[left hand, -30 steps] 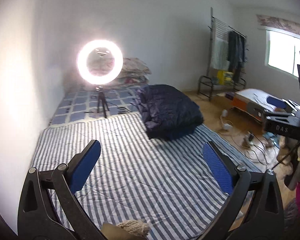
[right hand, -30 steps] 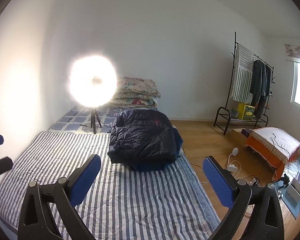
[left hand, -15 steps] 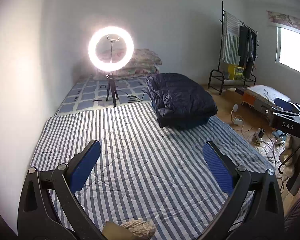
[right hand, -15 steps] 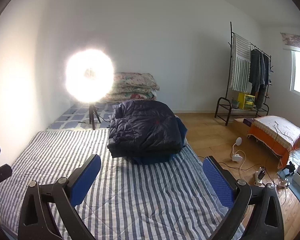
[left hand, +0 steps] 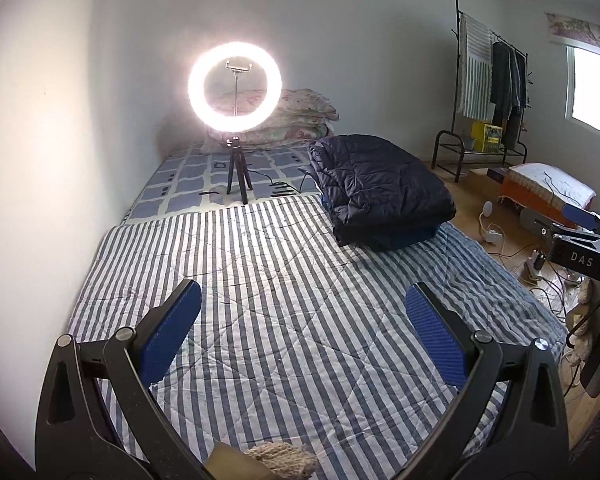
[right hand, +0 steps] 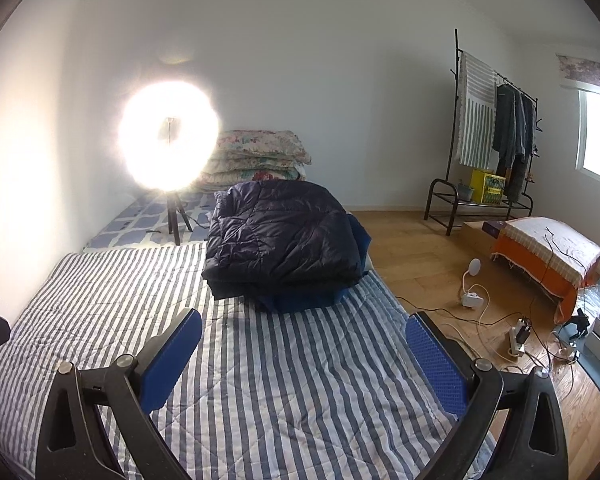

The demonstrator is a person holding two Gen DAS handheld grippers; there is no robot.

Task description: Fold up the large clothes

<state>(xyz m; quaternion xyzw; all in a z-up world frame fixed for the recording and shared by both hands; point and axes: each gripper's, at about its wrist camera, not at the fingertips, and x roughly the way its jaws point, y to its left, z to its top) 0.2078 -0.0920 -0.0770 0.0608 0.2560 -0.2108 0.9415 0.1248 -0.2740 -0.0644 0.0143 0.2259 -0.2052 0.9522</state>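
Observation:
A dark navy puffer coat [left hand: 380, 192] lies folded in a bulky pile at the far right of the blue-and-white striped bed cover [left hand: 292, 300]. It also shows in the right wrist view [right hand: 280, 240] on the striped cover [right hand: 260, 380]. My left gripper [left hand: 302, 332] is open and empty, held above the middle of the cover, well short of the coat. My right gripper [right hand: 302, 360] is open and empty, above the cover's near right part, in front of the coat. The right gripper's body [left hand: 580, 256] shows at the right edge of the left wrist view.
A lit ring light on a tripod [left hand: 235, 88] stands on the checked sheet [left hand: 188, 184] behind the cover. Folded floral quilts [right hand: 256, 156] lie against the wall. A clothes rack [right hand: 496, 128], an orange-covered stool [right hand: 548, 256] and cables [right hand: 500, 320] occupy the wooden floor right.
Both grippers have tilted and shifted so the views sit lower and steadier over the bed; the coat pile appears nearer. Both stay open and empty. The coat has not moved.

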